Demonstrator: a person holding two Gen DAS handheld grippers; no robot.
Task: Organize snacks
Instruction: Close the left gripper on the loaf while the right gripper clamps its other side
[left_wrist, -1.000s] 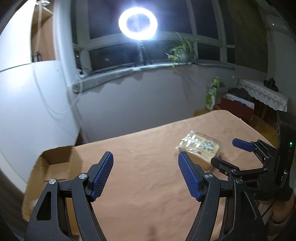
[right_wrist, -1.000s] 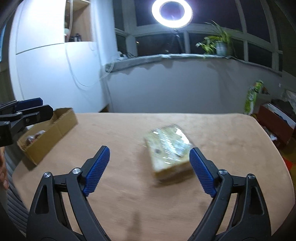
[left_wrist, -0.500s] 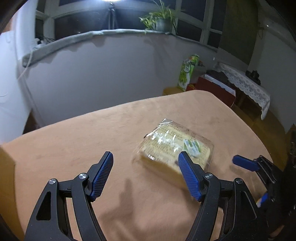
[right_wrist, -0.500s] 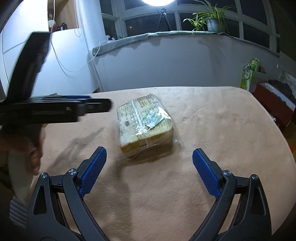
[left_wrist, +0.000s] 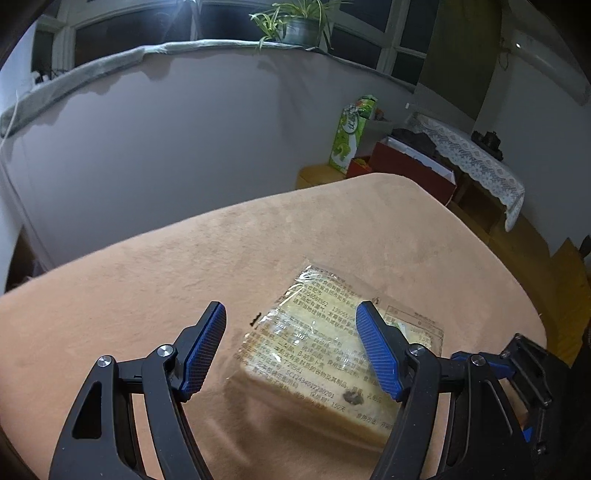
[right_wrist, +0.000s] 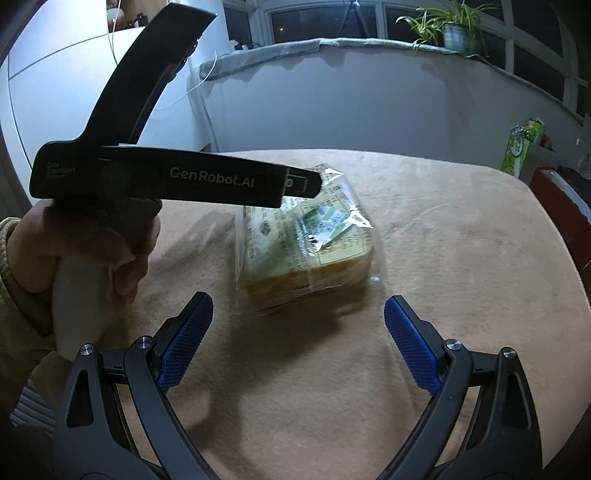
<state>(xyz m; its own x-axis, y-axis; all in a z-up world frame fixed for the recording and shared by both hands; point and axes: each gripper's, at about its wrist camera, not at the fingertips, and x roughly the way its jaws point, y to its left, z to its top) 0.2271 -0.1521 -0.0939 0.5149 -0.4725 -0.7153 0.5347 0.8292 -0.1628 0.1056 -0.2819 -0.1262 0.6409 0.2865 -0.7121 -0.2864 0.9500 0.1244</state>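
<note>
Tools both gape w/ nothing between pads: left tool (left_wrist: 290, 347) hangs just over the near-left edge of a clear-wrapped bread pack (right_wrist: 304, 242) lying flat mid tabletop (right_wrist: 461, 236), slices inside, right tool (right_wrist: 297, 341) short of it, potted plant (right_wrist: 452, 27) on sill behind.

Tan cloth-covered table (right_wrist: 443, 240) bearing one clear-wrapped snack pack (right_wrist: 306, 243) (probably sliced bread).

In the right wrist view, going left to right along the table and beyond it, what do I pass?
Hand holding the left gripper → wrapped bread pack → bare table cover → green carton off the table's far right edge.
</note>
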